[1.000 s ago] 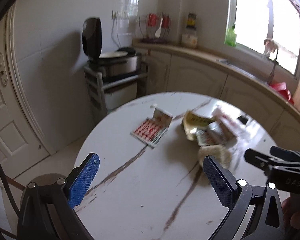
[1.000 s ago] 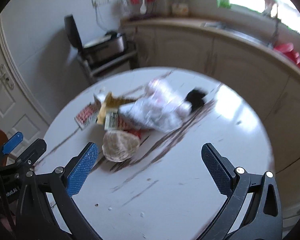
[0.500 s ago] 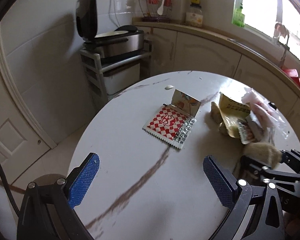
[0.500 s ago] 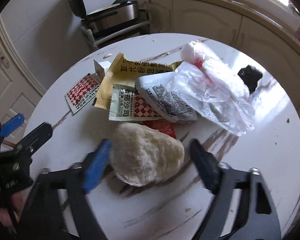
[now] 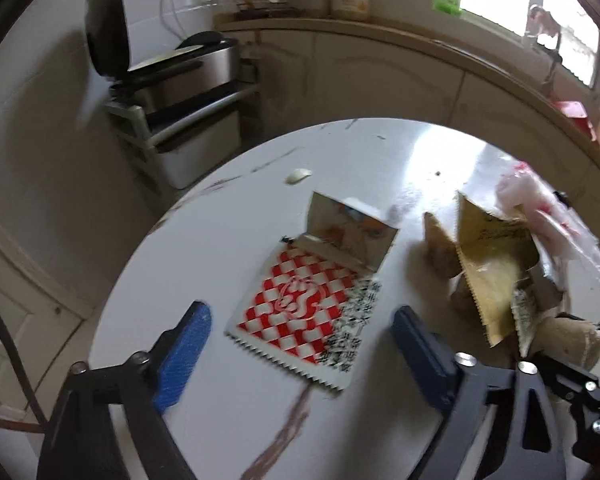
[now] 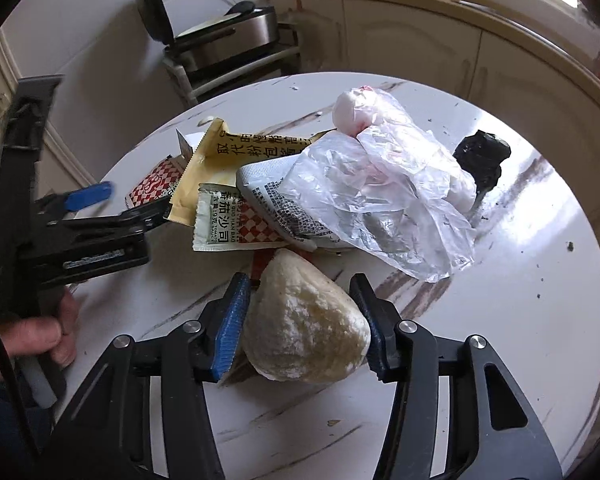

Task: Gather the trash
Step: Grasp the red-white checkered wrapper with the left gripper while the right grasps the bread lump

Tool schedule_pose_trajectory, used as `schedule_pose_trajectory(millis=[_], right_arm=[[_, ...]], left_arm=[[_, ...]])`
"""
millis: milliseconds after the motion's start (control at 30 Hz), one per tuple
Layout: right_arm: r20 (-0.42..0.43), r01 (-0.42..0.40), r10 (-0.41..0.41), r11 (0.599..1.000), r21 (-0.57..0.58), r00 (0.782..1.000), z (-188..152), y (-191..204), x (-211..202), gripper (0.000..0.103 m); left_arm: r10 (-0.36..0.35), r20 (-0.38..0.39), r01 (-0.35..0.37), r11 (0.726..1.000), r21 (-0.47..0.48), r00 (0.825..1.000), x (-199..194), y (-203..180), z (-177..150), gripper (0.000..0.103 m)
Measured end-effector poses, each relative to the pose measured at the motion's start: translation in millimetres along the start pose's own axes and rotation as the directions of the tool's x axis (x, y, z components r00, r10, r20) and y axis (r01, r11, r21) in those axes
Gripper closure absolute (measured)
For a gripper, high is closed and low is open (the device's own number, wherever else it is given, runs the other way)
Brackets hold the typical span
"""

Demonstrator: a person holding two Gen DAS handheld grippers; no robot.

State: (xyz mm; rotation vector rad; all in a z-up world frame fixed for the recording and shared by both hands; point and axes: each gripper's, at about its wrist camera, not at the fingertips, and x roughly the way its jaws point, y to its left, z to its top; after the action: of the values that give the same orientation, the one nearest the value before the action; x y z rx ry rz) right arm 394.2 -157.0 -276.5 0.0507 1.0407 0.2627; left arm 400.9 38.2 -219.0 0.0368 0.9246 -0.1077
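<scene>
A pile of trash lies on the round white marble table [image 5: 220, 240]. My left gripper [image 5: 300, 356] hovers low over a red-and-white checkered packet [image 5: 300, 300]. Its jaws are closing, and the packet lies between the blue pads without touching them. My right gripper [image 6: 300, 328] is closing on a pale bread-like lump [image 6: 304, 328], and both pads touch its sides. Behind the lump lie a ketchup sachet [image 6: 216, 220], a yellow packet [image 6: 236, 152], a crumpled clear plastic bag [image 6: 380, 192] and a black lump [image 6: 484, 156]. In the right wrist view the left gripper [image 6: 132, 200] shows at the left.
An open-lidded cooker [image 5: 180, 76] stands on a rack beyond the table's far left edge. Cream cabinets [image 5: 380, 76] and a counter curve around the back under a window. A small white scrap [image 5: 299, 176] lies near the far edge. A hand [image 6: 48, 332] holds the left gripper.
The left gripper has swung over to the checkered packet, come down, and its jaws have narrowed. The right gripper has dropped onto the pale lump and its jaws have closed in on it.
</scene>
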Motion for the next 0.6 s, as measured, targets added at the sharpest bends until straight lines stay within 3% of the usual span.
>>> schedule_pose_trajectory(millis=[167, 367, 600], right_arm=[[0.001, -0.006, 0.006, 1.000, 0.004, 1.000, 1, 0, 0, 0.054], [0.007, -0.015, 0.015, 1.000, 0.013, 1.000, -4, -5, -5, 0.054], [0.018, -0.024, 0.023, 0.999, 0.023, 1.000, -12, -14, -18, 0.063]], left_arm=[[-0.067, 0.021, 0.066, 0.997, 0.043, 0.998, 5, -3, 3, 0.066], [-0.122, 0.024, 0.121, 0.992, 0.019, 0.992, 11, 12, 0, 0.076], [-0.137, 0.026, 0.137, 0.991, 0.010, 0.990, -8, 11, -24, 0.077]])
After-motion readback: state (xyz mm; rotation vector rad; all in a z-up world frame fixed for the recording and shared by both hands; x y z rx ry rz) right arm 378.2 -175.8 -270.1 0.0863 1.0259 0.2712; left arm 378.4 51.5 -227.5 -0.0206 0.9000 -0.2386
